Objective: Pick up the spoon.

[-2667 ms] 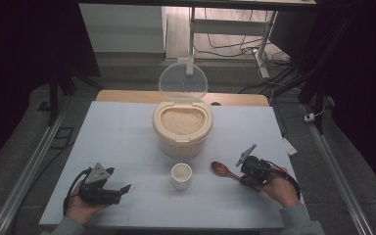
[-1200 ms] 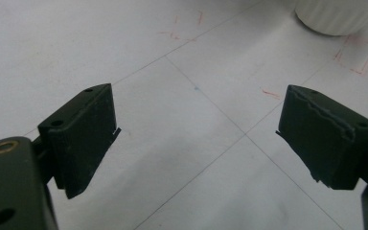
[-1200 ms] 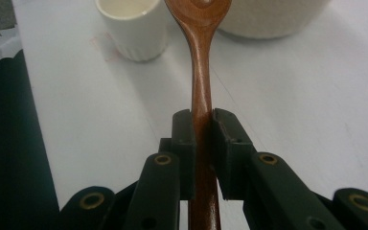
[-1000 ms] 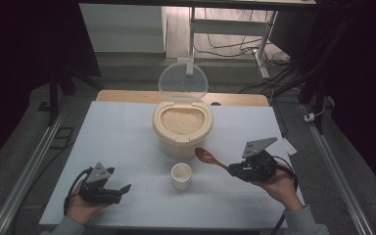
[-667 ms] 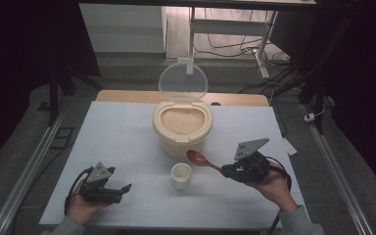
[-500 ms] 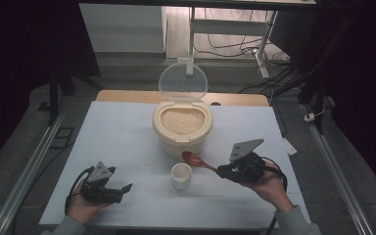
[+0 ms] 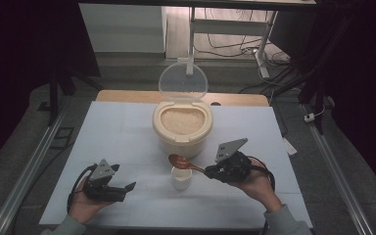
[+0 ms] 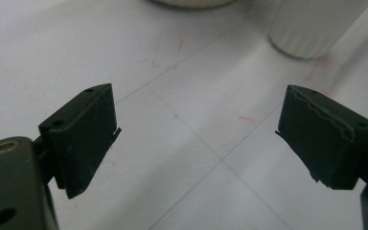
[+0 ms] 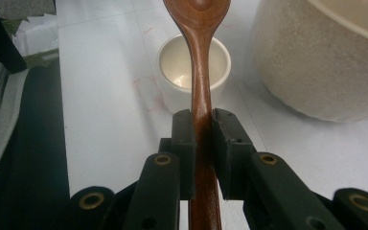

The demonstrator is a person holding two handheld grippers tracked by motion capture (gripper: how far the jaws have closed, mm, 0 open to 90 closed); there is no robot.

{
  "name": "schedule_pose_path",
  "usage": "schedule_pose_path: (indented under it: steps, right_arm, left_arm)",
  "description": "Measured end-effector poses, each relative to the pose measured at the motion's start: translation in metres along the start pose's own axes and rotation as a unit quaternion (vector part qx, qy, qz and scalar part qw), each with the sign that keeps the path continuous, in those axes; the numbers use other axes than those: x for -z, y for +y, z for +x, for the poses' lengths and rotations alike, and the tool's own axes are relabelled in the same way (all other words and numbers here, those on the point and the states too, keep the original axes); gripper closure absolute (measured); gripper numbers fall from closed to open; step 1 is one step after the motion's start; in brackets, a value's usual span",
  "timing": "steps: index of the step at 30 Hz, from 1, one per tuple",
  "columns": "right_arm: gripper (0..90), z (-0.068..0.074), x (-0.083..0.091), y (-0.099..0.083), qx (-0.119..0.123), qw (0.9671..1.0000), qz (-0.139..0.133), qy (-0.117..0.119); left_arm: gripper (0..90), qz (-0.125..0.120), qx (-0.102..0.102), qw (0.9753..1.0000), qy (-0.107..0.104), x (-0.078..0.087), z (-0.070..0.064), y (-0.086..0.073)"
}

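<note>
A beige rice container full of rice stands mid-table with its clear lid tipped up behind it. A small white cup sits in front of it and looks empty in the right gripper view. My right gripper is shut on the handle of a brown wooden spoon, whose bowl hangs above the cup, just before the container. The spoon runs straight out from the jaws. My left gripper rests at the front left, open with nothing between its fingers.
The white table has bare room at left and right of the container. A wooden board lies along the far edge. A white scrap lies by the right edge. Metal rails flank the table.
My right gripper lifted the spoon off the table and carried it left, from beside the cup to above it. The left gripper has stayed still.
</note>
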State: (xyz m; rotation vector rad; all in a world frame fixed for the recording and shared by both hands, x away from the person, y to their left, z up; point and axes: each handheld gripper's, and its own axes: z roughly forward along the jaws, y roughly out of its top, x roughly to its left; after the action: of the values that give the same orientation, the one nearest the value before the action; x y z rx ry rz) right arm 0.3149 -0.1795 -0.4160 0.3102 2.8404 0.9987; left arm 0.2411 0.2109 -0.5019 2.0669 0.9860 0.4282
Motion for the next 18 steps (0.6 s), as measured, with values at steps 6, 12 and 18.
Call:
schedule_pose_path:
  steps: [6, 12, 18]
  right_arm:
    - [79.0, 0.000, -0.001, 0.002, 0.003, 1.0000, 0.000, -0.002]
    - [79.0, 0.003, 0.000, 0.007, 0.010, 0.9999, -0.002, -0.004]
    - [79.0, 0.003, -0.001, 0.011, 0.015, 0.9999, 0.001, -0.001]
  left_arm:
    - [13.8, -0.016, -0.035, 0.9987, -0.034, 0.008, -0.017, 0.033]
    - [14.3, -0.023, -0.063, 0.9963, -0.054, 0.007, -0.032, 0.062]
    - [14.6, -0.029, -0.081, 0.9941, -0.065, 0.003, -0.042, 0.082]
